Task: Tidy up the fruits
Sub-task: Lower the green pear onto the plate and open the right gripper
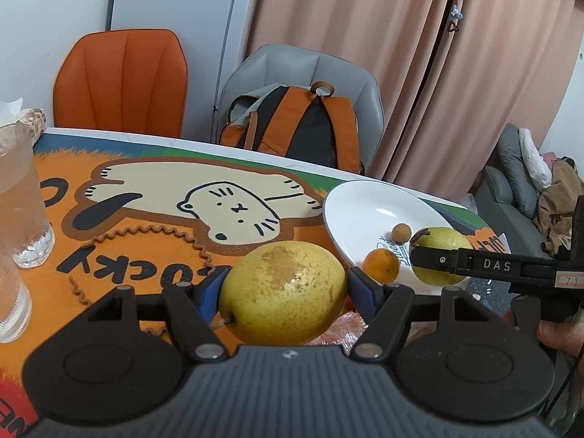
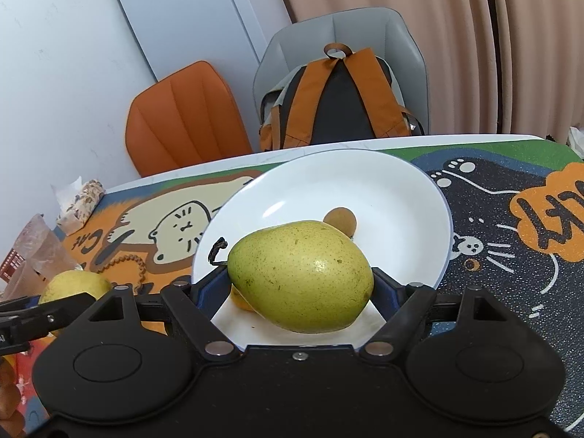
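Two hand-held grippers each carry a pear above a table covered with a cartoon-cat mat [image 1: 146, 197]. The left gripper [image 1: 284, 286] is clamped on a yellow pear [image 1: 283, 288] with brown russet patches, its blue pads pressed against either side of the fruit, which lies on its side with the stem toward the lower left. It hangs over the orange part of the mat, just short of the white plate [image 1: 365, 211].

The right gripper [image 2: 301, 288] squeezes a greener pear [image 2: 301, 273], held sideways with its dark stem pointing left, directly over the near half of the plate [image 2: 401, 200]. On the plate lie a small orange [image 1: 381, 265] and a little brown round fruit [image 2: 341, 221]; from the right wrist view the orange is mostly hidden behind the green pear.

Ribbed drinking glasses [image 1: 22, 197] stand at the table's left edge. Beyond the table, an orange chair [image 1: 122, 80] sits beside a grey chair [image 2: 365, 33] holding an orange-and-black backpack [image 2: 339, 102].
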